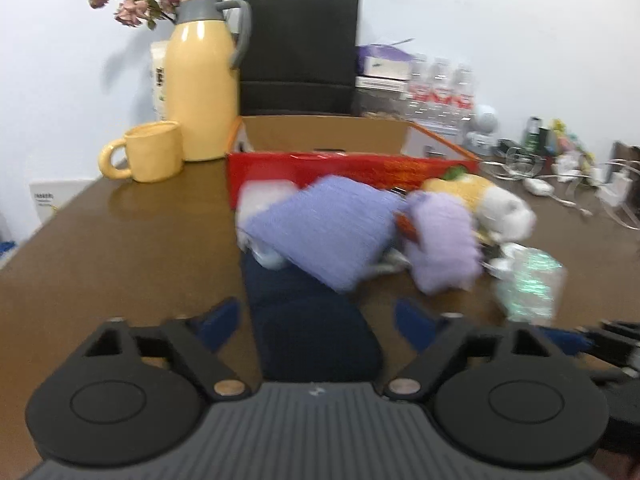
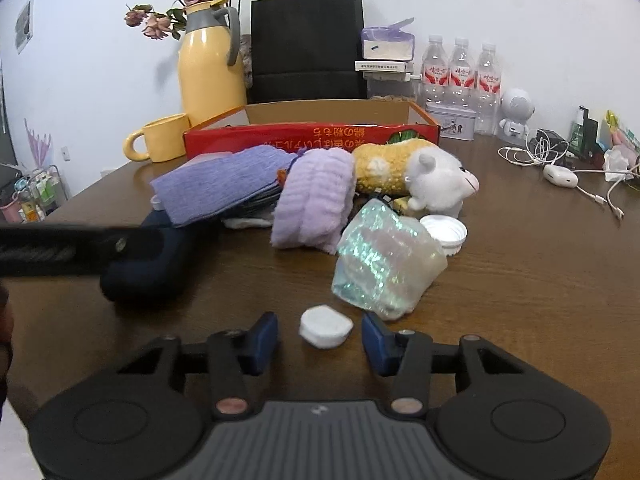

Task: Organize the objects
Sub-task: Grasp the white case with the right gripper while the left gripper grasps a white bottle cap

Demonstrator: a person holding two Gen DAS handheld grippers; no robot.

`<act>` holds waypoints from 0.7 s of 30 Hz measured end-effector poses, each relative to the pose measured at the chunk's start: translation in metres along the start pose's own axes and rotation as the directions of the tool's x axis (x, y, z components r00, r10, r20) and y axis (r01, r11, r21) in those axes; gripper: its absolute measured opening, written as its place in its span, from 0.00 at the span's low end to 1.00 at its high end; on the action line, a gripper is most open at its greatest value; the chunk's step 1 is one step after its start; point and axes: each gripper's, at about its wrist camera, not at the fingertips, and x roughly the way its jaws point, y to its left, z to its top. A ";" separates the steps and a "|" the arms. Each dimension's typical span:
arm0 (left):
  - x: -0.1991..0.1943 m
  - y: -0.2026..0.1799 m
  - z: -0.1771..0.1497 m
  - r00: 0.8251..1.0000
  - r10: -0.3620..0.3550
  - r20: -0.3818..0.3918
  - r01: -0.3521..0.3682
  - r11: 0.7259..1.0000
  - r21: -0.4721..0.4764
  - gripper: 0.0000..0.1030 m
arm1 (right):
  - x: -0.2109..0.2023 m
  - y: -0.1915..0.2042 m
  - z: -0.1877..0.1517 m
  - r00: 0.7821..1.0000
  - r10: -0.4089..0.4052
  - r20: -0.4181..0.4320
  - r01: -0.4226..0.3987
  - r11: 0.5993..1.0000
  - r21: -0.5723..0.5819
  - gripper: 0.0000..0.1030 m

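The left gripper (image 1: 316, 320) is being held with its blue-padded fingers (image 1: 218, 322) spread wide, released, on either side of a dark navy bundle (image 1: 312, 328) that is lying on the brown table (image 1: 120, 248); whether the pads are touching the bundle cannot be told through the blur. The right gripper (image 2: 320, 338) is likewise being held apart and unclenched, with a small white pad (image 2: 325, 326) sitting on the table between its fingers (image 2: 262, 340) and touched by neither. A red cardboard box (image 2: 312, 138) is being taken as the landmark: just in front of it a folded purple cloth (image 2: 222, 182) is lying partly over the navy bundle, a fluffy lilac cloth (image 2: 314, 198) is leaning beside that, and a yellow and white plush toy (image 2: 420, 172) is resting against the lilac cloth. Nearer than the box, in front of the toy, a shiny iridescent pouch (image 2: 386, 262) is standing with a white lid (image 2: 444, 232) just beside it. Left of the box a yellow mug (image 2: 164, 142) and a yellow jug (image 2: 210, 72) are standing, and a black paper bag (image 2: 306, 40) is seen behind it
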 end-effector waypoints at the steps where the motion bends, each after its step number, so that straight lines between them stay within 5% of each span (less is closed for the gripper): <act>1: 0.009 0.004 0.005 1.000 0.011 -0.010 -0.011 1.000 -0.008 0.67 | 0.003 -0.001 0.002 1.000 0.001 -0.002 -0.001 1.000 -0.002 0.40; 4: 0.034 0.016 0.017 0.999 0.035 -0.037 -0.036 0.999 -0.030 0.55 | 0.009 -0.004 0.007 1.000 0.007 -0.005 -0.007 1.000 -0.013 0.27; 9: 0.052 0.026 0.030 0.998 0.045 -0.034 -0.046 0.999 -0.012 0.45 | 0.019 -0.008 0.016 0.999 0.031 -0.007 -0.031 0.999 -0.016 0.27; 12: 0.059 0.029 0.031 0.998 0.014 -0.053 -0.015 1.000 -0.010 0.31 | 0.023 -0.006 0.018 0.999 0.051 -0.004 -0.051 0.998 -0.021 0.27; 15: 0.053 0.031 0.031 0.998 -0.009 -0.059 0.007 1.000 -0.030 0.31 | 0.024 -0.003 0.019 0.998 0.060 -0.003 -0.060 0.998 -0.028 0.27; 20: 0.032 0.030 0.024 0.976 -0.205 -0.071 0.203 0.979 -0.029 0.35 | 0.023 -0.001 0.018 0.998 0.070 -0.003 -0.070 0.997 -0.032 0.27; 21: 0.030 0.030 0.022 0.968 -0.237 -0.078 0.236 0.971 -0.028 0.43 | 0.023 -0.001 0.018 0.998 0.070 -0.002 -0.070 0.997 -0.034 0.27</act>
